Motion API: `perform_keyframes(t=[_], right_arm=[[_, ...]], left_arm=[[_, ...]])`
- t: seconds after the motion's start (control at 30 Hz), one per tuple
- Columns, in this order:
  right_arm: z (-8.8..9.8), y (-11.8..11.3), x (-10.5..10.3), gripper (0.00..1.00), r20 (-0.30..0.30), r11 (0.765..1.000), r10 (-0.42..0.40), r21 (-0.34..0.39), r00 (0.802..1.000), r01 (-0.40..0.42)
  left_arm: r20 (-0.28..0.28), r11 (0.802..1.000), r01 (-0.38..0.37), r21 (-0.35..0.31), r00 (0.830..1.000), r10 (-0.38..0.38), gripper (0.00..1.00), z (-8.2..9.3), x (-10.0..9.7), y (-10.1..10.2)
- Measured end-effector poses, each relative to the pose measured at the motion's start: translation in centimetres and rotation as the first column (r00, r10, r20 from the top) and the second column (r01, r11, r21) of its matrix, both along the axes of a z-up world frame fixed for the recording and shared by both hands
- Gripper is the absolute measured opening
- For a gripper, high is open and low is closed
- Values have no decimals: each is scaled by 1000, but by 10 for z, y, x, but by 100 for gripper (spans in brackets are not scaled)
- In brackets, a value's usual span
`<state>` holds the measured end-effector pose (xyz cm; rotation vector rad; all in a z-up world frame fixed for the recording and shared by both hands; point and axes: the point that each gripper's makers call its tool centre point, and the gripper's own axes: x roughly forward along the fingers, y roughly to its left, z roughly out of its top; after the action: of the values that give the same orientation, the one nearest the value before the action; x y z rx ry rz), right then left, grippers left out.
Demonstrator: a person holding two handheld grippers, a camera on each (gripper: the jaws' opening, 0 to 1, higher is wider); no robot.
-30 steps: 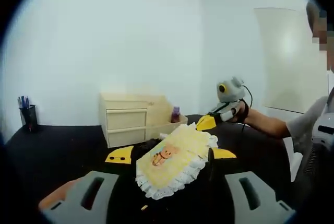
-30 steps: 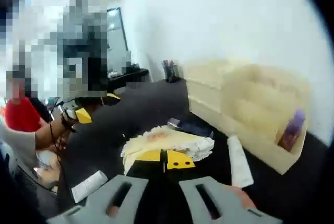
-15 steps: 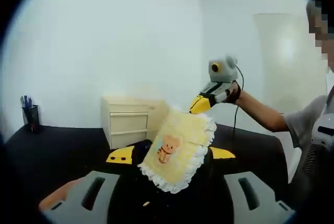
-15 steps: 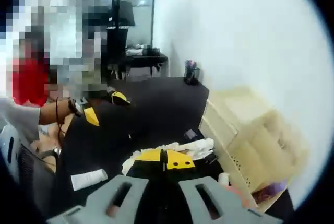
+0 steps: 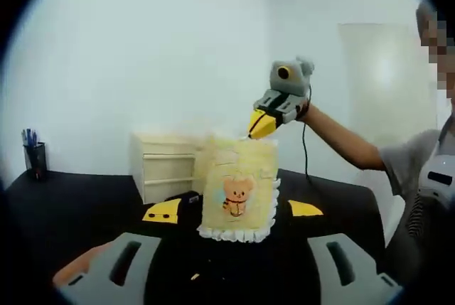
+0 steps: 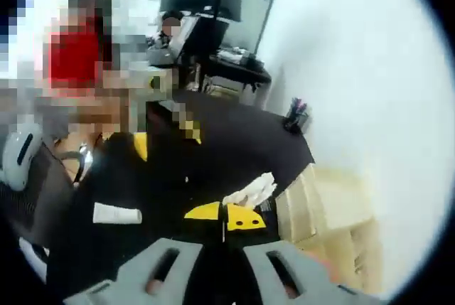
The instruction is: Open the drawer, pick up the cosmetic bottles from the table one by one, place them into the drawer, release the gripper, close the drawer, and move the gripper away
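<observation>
My right gripper [image 5: 261, 124] is raised above the black table [image 5: 78, 205], shut on the top edge of a yellow cloth [image 5: 238, 190] with a bear print and white lace trim. The cloth hangs straight down in front of the pale wooden drawer unit [image 5: 162, 165], whose drawers look closed. In the right gripper view the yellow jaw tips [image 6: 225, 215] are pressed together on the cloth's lace [image 6: 250, 191]. A white cosmetic tube [image 6: 117, 213] lies on the table to the left. My left gripper [image 5: 234, 210] sits low and open, holding nothing.
A pen cup [image 5: 32, 156] stands at the far left of the table near the wall. The drawer unit [image 6: 323, 212] sits against the white wall. A person's arm [image 5: 341, 145] reaches in from the right. Desks and a monitor [image 6: 213, 28] stand beyond.
The right gripper has risen, lifting the yellow cloth off the table until it hangs upright. The right gripper view now looks down from higher. The left gripper stays put.
</observation>
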<state>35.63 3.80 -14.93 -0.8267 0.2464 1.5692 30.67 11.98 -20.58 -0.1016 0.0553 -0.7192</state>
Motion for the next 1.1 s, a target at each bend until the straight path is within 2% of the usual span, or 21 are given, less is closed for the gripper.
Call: perform_keyframes(t=[0.1, 0.27, 0.33, 0.37, 0.6, 0.7, 0.83, 1.1], right_arm=[[1, 3, -11, 0, -7, 999, 45, -16, 999, -45], [-1, 6, -35, 0, -18, 987, 148, -57, 989, -149], [-2, 7, -42, 0, -25, 985, 161, -60, 987, -162], [-4, 8, -47, 0, -2, 981, 180, -72, 984, -180], [-13, 4, -63, 0, 17, 970, 223, -106, 975, -220], [-15, 2, -65, 0, 24, 969, 227, -108, 974, -223], [-16, -2, -68, 0, 31, 967, 237, -108, 971, -232], [-19, -7, -70, 0, 37, 965, 245, -108, 969, -239]], left_arm=[[-3, 1000, 20, 6, 1000, -20, 53, -3, 0, -3], [-15, 994, 87, 63, 996, -86, 57, -16, 0, -17], [-37, 991, 125, 50, 992, -124, 59, -19, -1, -24], [-42, 990, 133, 47, 991, -131, 60, -21, 0, -26], [-42, 983, 183, 25, 982, -182, 58, -20, -2, -47], [-42, 981, 188, 40, 982, -187, 53, -22, -2, -55], [-49, 980, 196, 42, 980, -194, 39, -26, -2, -61], [-54, 975, 213, 55, 976, -210, 28, -33, -3, -65]])
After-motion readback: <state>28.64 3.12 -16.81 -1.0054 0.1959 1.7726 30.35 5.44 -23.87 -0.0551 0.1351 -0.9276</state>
